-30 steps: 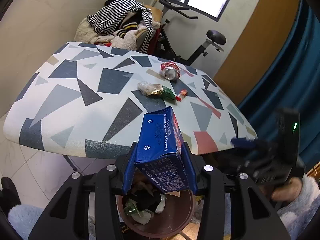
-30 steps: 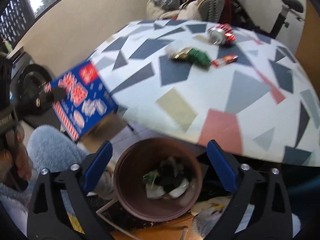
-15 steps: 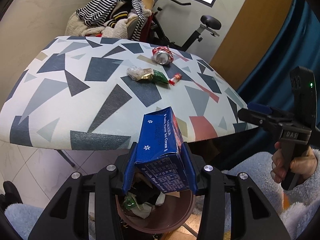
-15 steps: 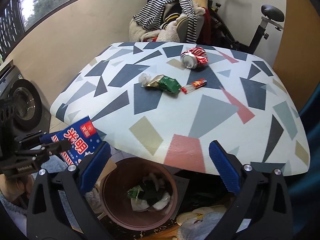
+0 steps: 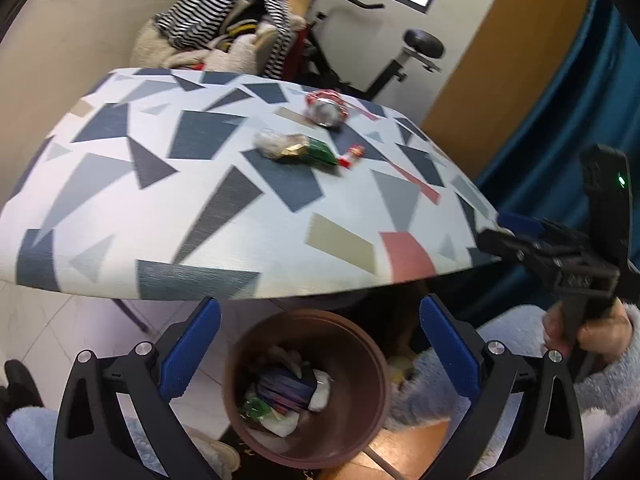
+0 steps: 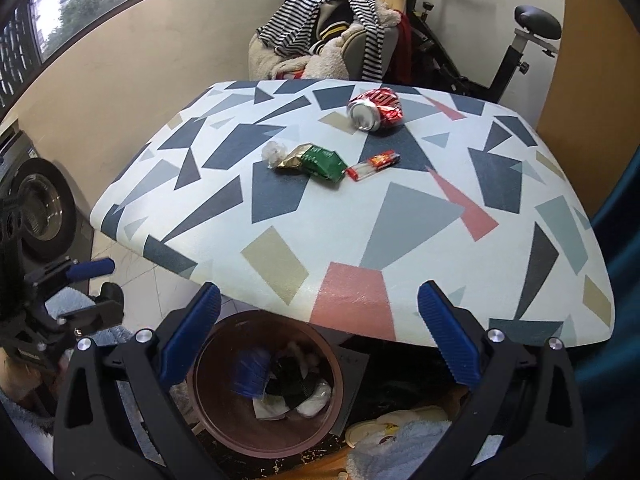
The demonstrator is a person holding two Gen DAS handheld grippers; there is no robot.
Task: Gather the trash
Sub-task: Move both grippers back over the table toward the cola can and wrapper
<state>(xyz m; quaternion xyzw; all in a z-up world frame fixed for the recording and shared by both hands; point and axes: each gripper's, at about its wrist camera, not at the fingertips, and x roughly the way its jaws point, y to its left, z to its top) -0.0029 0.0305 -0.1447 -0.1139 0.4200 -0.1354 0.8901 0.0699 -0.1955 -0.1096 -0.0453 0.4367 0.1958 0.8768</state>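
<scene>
My left gripper (image 5: 318,320) hangs over the brown bin (image 5: 360,412), its jaws opening with nothing between them. The blue carton (image 5: 284,388) lies in the bin among other trash; in the right wrist view the carton (image 6: 250,374) is a blue blur inside the bin (image 6: 224,424). My right gripper (image 6: 320,308) stands open and empty at the near edge of the patterned table (image 6: 440,220). On the table lie a crushed red can (image 6: 374,110), a green and gold wrapper (image 6: 316,160), a small red and white wrapper (image 6: 374,164) and a clear plastic scrap (image 6: 274,151).
A chair piled with striped clothes (image 6: 332,32) and an exercise bike (image 6: 516,40) stand behind the table. A blue curtain (image 5: 560,128) hangs on the right. A washing machine (image 6: 40,208) stands at the left. A slipper (image 6: 400,420) lies beside the bin.
The left gripper has opened and the blue carton has dropped from it into the bin. The right gripper has risen and now faces the table.
</scene>
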